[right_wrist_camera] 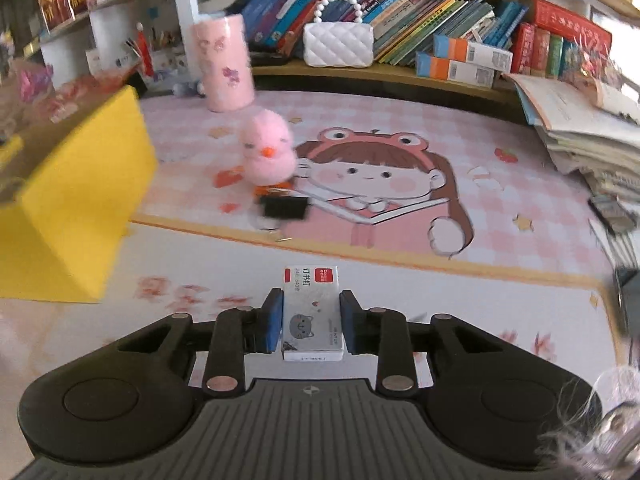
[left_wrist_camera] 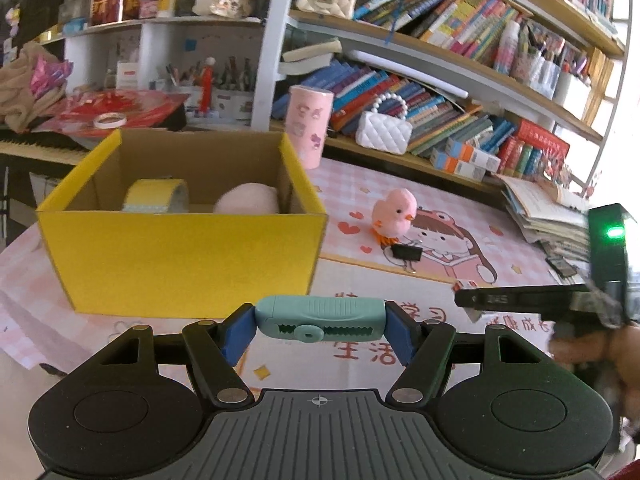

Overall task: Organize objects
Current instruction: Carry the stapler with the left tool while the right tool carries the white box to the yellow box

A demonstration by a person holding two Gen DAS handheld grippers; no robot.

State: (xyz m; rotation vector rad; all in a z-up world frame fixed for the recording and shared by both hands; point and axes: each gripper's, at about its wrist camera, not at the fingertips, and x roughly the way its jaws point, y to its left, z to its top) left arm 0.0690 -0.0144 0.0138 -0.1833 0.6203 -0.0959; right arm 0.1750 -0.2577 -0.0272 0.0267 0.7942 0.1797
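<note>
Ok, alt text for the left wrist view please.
The left hand-held gripper holds a teal stapler crosswise before an open yellow box containing a tape roll; a pink chick toy stands to the right.

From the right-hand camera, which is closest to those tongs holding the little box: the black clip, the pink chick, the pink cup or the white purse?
Nearest first from the right tongs:
1. Black binder clip, just ahead on the mat, slightly left.
2. Pink chick, right behind the clip.
3. Pink cup, farther back left, at the mat's rear edge.
4. White quilted purse, farthest, on the shelf.
</note>
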